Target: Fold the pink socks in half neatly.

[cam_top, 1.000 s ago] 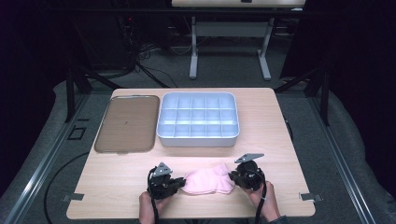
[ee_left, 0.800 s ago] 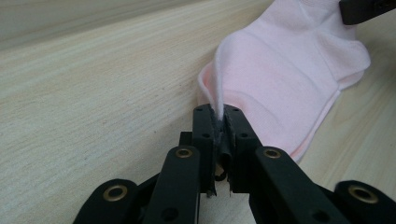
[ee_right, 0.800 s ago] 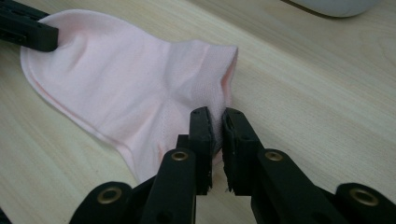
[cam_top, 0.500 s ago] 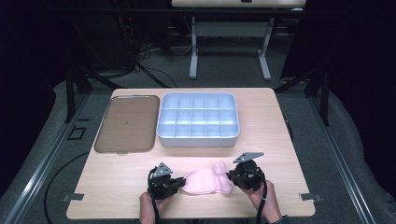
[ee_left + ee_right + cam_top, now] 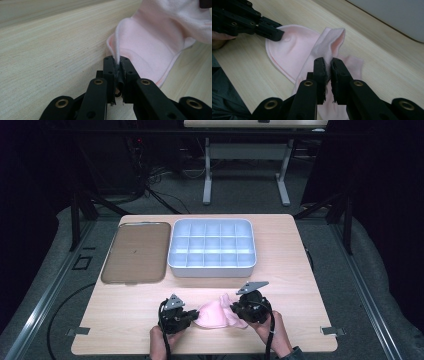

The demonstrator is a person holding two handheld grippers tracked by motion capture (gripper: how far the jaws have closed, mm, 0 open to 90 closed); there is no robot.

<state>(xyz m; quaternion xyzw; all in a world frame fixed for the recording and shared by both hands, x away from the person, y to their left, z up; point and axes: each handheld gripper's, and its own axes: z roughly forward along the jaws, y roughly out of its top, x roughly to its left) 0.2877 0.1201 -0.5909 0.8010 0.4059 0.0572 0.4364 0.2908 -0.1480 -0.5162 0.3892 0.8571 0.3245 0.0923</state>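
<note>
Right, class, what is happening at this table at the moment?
A person holds a gripper in each hand and works a pink sock at the near edge of the wooden table. The left gripper is shut on the sock's thin edge; the right gripper is shut on a raised fold of it. Farther back lie a brown tray and a compartmented grey box, with nothing visible in its compartments.

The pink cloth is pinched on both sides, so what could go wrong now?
The left hand-held gripper pinches only a thin edge of the pink cloth, so that edge might slip out if it is pulled. The right hand-held gripper holds a bunched fold, which could leave the cloth twisted or creased. The rest of the cloth lies on the table and may drag along the wood.
</note>
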